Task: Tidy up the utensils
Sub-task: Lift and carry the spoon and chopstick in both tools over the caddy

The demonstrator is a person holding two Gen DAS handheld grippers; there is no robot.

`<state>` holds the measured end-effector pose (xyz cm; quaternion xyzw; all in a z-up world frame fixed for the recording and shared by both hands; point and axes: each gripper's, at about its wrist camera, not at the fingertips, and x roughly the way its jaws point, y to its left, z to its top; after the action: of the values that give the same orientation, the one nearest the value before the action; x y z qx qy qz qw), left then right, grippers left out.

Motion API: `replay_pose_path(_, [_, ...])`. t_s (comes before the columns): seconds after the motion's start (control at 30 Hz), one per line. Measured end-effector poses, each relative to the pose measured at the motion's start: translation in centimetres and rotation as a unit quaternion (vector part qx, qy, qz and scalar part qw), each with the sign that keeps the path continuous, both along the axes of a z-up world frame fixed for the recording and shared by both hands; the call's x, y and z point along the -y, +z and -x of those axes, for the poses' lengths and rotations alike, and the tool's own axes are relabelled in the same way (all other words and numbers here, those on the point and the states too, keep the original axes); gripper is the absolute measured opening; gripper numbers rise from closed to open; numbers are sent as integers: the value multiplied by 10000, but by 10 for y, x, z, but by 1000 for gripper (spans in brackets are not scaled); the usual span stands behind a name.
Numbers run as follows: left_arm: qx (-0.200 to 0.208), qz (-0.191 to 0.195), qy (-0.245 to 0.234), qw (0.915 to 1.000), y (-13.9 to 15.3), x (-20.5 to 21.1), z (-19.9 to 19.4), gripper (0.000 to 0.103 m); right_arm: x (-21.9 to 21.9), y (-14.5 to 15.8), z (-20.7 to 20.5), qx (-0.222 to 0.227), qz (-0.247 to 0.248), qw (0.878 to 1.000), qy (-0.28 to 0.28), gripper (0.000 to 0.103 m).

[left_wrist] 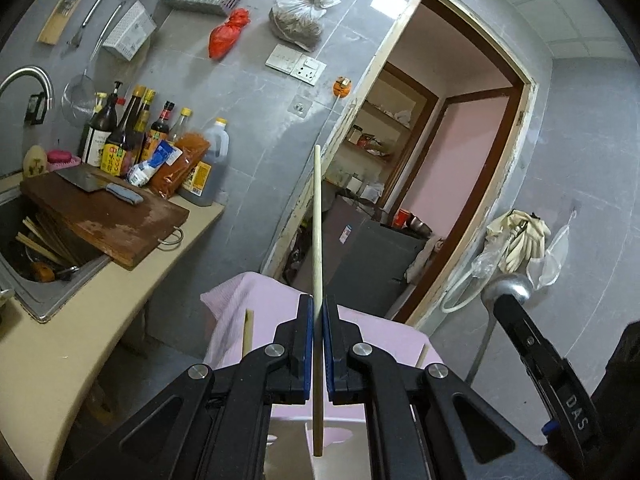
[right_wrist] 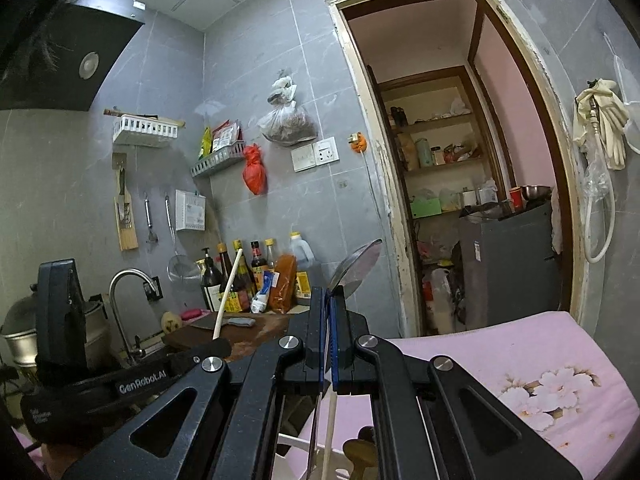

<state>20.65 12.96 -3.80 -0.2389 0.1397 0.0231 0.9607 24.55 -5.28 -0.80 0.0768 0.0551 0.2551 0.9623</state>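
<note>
We've got both grippers clamped: left gripper [left_wrist: 319, 300] on pale wooden chopstick [left_wrist: 317, 216], upright; right gripper [right_wrist: 329, 292] probably on round steel spoon [right_wrist: 356, 266], bowl upward.

Both views are evenly and rather dimly lit by soft indoor light, with a cool grey cast. A bright glare patch sits on the wall tiles [left_wrist: 386, 0] at upper centre of the left view. Fisheye distortion bows the doorway [right_wrist: 452, 152] and darkens the corners. Focus is mostly sharp.
</note>
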Motion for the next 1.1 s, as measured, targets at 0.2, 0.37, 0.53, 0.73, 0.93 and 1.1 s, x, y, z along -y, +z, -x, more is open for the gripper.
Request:
replay_pose_path(0.2, [184, -287, -8, 9994, -9, 13, 8, 5, -5, -9, -1, 119, 142, 9998, 25, 3])
replay_pose_path(0.37, [352, -560, -1, 9978, -15, 23, 13, 5, -6, -19, 0, 71, 229, 9997, 20, 3])
replay_pose_path(0.53, [542, -762, 13, 9956, -19, 32, 22, 5, -8, -23, 3, 72, 374, 9993, 55, 3])
replay_pose_path(0.73, [534, -919, 7, 9943, -27, 35, 26, 5, -8, -28, 5, 18, 446, 9990, 84, 3])
replay_pose_path(0.93, [362, -1041, -6, 9939, -40, 37, 27, 5, -8, -31, 8, -3, 481, 9988, 86, 3])
replay_pose_path(1.1, [334, -1237, -7, 9918, -42, 41, 27, 5, -8, -31, 8, 28, 507, 9987, 59, 3])
